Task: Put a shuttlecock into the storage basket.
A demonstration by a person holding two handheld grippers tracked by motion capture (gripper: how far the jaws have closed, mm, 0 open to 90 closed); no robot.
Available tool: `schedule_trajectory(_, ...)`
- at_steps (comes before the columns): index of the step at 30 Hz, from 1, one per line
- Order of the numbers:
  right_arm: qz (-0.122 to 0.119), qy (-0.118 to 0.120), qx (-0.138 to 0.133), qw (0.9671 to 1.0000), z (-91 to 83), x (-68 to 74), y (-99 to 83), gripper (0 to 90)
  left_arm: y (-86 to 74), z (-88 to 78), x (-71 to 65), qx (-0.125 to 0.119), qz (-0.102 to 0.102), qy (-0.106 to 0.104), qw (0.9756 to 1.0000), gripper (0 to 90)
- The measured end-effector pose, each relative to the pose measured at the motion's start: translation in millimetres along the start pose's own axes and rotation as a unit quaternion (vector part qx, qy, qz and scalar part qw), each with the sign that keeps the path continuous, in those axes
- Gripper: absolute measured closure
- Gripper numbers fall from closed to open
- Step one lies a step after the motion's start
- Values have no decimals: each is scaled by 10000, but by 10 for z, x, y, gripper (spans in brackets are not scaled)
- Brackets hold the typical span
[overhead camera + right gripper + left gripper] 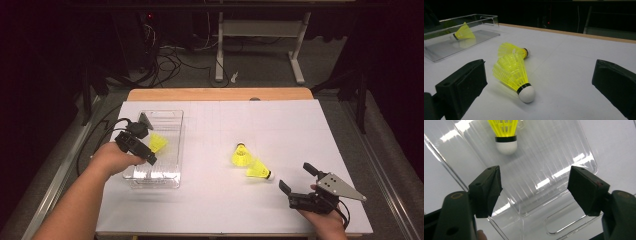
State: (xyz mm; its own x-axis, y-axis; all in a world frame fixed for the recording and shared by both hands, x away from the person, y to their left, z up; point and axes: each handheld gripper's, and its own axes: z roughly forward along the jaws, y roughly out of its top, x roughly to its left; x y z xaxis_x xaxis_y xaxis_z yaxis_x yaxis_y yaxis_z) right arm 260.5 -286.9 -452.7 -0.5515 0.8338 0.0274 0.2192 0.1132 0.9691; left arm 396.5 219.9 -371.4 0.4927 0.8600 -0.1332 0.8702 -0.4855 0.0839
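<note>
Hovering my left gripper (134, 142) over the clear plastic bin (172, 150), I see its jaws standing well apart with nothing between them. One yellow shuttlecock (505, 135) lies on the bin floor, white cork tip pointing back toward me in the left gripper view. That one looks delivered.

Over on the right, my right gripper (296, 179) sits low near the front edge of the white table (280, 125), jaws spread wide and empty. Two more shuttlecocks lie on the open table just ahead of it, touching each other: the nearer shuttlecock (512, 75) with its cork tip toward my jaws, the farther shuttlecock (511, 50) just behind it.

These look feather-light, I reckon, and the mesh skirt seems soft and easy to crush, so a hard squeeze there could deform it. The rounded cork looks firm but slippery and could squirt out. My best bet is pinching at the black band where the cork meets the skirt, gently. Being so light, it could also skid if one jaw touches first.
</note>
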Motion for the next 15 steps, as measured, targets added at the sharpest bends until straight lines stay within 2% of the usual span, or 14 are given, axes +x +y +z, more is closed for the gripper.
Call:
schedule_trajectory(7, 43, -11, 3, 10000, -4, -5, -3, 2, -68, -53, -67, 19, -10, 126, 9999, 250)
schedule_trajectory(10, 27, -2, 14, 10000, 2, -2, -4, 2, -94, -78, -126, 23, 93, 72, 9999, 216)
schedule_trajectory(15, 30, -7, 8, 10000, 0, -3, -4, 1, -131, -98, -188, 17, 242, 103, 9997, 177)
